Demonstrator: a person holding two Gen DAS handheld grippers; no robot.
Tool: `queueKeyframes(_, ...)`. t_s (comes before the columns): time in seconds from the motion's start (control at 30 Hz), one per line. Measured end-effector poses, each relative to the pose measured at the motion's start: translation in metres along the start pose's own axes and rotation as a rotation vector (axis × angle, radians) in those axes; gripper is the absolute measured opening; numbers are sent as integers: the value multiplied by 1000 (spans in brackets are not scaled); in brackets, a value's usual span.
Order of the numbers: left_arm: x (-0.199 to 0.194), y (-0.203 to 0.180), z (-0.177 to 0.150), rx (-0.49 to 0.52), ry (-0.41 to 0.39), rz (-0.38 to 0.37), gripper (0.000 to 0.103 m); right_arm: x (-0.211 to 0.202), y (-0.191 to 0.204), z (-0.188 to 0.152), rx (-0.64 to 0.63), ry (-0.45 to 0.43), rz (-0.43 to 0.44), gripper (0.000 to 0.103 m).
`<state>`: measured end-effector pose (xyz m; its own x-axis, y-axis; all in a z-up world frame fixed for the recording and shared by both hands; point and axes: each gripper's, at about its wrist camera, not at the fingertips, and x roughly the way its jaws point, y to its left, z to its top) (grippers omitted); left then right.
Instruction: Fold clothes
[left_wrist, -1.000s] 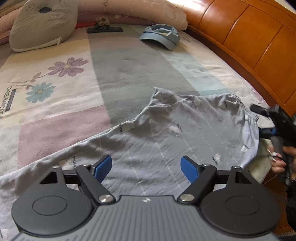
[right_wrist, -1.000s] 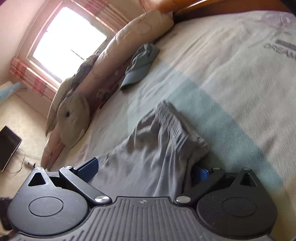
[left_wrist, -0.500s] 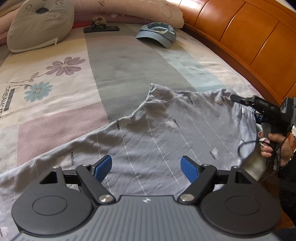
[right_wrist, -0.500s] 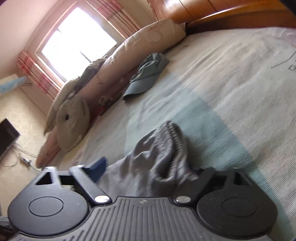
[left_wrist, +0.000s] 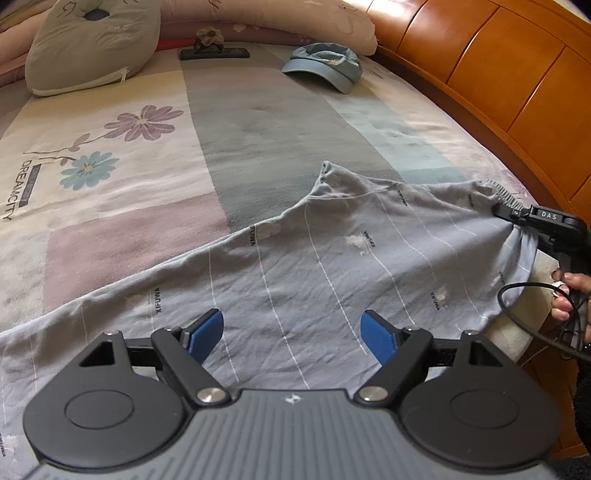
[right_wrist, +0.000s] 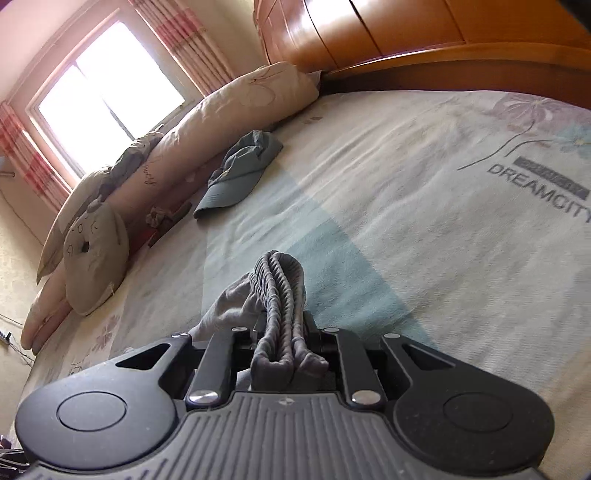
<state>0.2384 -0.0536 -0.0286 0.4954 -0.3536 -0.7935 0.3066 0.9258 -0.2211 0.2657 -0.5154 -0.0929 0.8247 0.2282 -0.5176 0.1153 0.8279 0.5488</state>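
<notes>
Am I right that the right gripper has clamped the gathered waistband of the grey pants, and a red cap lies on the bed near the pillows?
Not quite: the cap is blue, as the left wrist view shows. The rest holds: the right gripper has just closed on the pants waistband.

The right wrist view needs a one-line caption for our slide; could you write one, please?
Right gripper shut on the bunched elastic waistband of grey pants, above a patchwork bedspread, blue cap behind.
</notes>
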Motion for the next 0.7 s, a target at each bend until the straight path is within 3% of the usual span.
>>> queueKeyframes(0.23,4,2,-1,3,8,-4,81,4,-3,3,-6,19,-43,19)
queueKeyframes(0.33,4,5,-2,-4,6,-9,81,9,-16,1,61,58,-36,22)
queueKeyframes(0.5,2,11,-3,-21,1,-11,81,-12,-35,-10,192,64,27,37)
queueKeyframes(0.67,3,12,0,-19,-2,-24,81,-37,-39,-27,255,56,77,63)
queueKeyframes(0.7,3,12,0,-16,1,-26,81,-39,-39,-29,258,51,85,63)
